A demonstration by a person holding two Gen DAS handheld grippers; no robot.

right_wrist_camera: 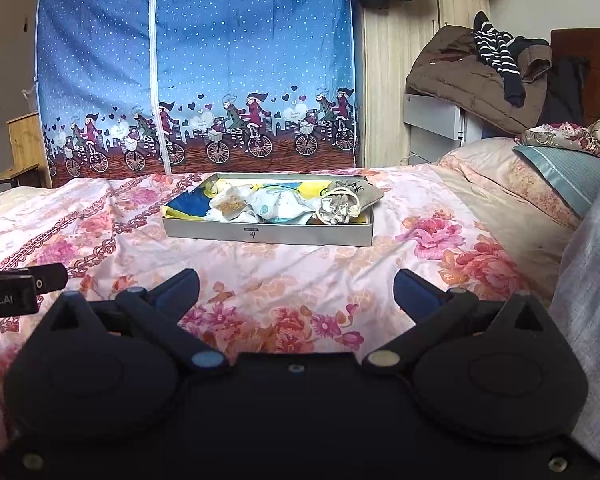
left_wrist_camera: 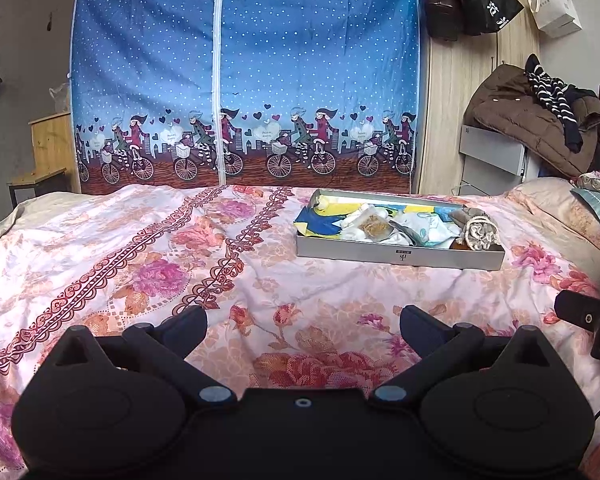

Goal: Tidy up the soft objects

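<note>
Crumpled cloth pouches (right_wrist_camera: 276,204) fill a shallow cardboard tray (right_wrist_camera: 268,235); both hand-held grippers (left_wrist_camera: 303,328) (right_wrist_camera: 296,290) spread, empty.

Floral bed (left_wrist_camera: 100,248) before a blue fabric wardrobe (left_wrist_camera: 300,60).

We count one grey box (right_wrist_camera: 268,236) on the bedspread (right_wrist_camera: 380,280), holding one drawstring pouch (right_wrist_camera: 340,204) and several soft packets.

Both grippers are just hovering side by side, pointing forward and roughly level. The left gripper (left_wrist_camera: 303,322) has its jaws spread wide with nothing between them, and the right gripper (right_wrist_camera: 296,284) looks the same, wide apart and holding nothing.
</note>
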